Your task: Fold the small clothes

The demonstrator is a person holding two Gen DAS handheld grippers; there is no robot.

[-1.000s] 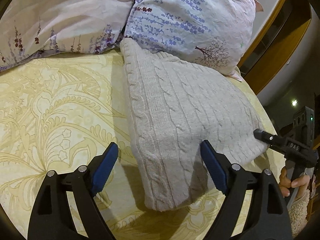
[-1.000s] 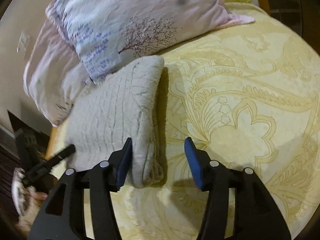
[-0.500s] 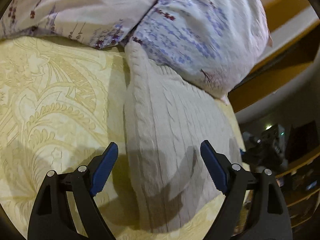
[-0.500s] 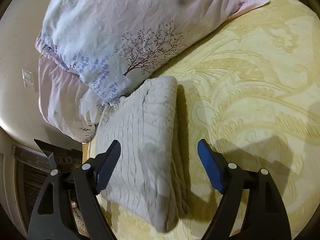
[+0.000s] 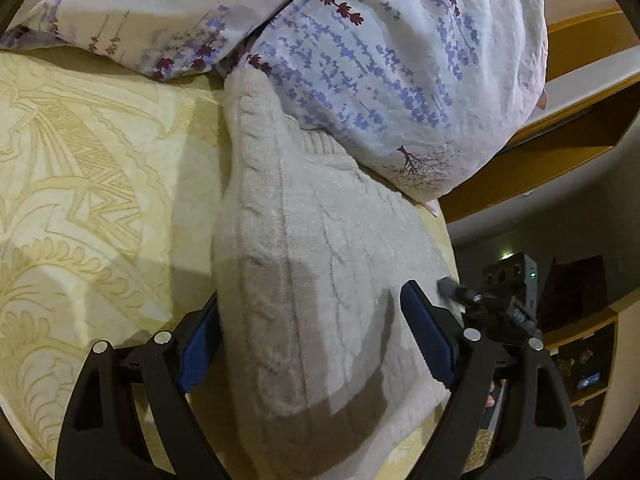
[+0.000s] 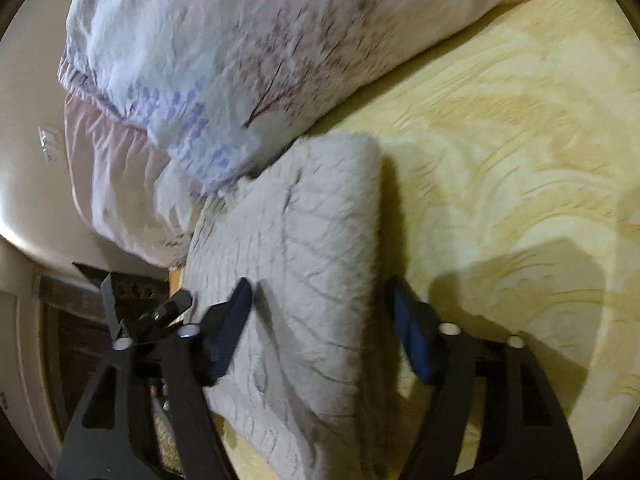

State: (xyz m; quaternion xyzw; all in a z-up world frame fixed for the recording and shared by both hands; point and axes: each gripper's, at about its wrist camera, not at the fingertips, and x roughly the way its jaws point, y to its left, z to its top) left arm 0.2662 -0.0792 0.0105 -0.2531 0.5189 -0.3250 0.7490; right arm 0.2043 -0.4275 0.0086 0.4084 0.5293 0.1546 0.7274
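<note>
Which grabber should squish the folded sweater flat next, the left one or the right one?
Probably left. The left gripper is open, its fingers astride the folded sweater, centred over it. The right gripper is also open above the sweater, but that view is blurred.

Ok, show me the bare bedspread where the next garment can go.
Free: the yellow bedspread right of the folded sweater, below the floral pillow. Crowded: the sweater's far end butts against the pillow, and its other side runs along the bed edge.

My right wrist view is motion-blurred; the floral pillow (image 6: 224, 60) covers my folded knit sweater's (image 6: 296, 264) far edge.
</note>
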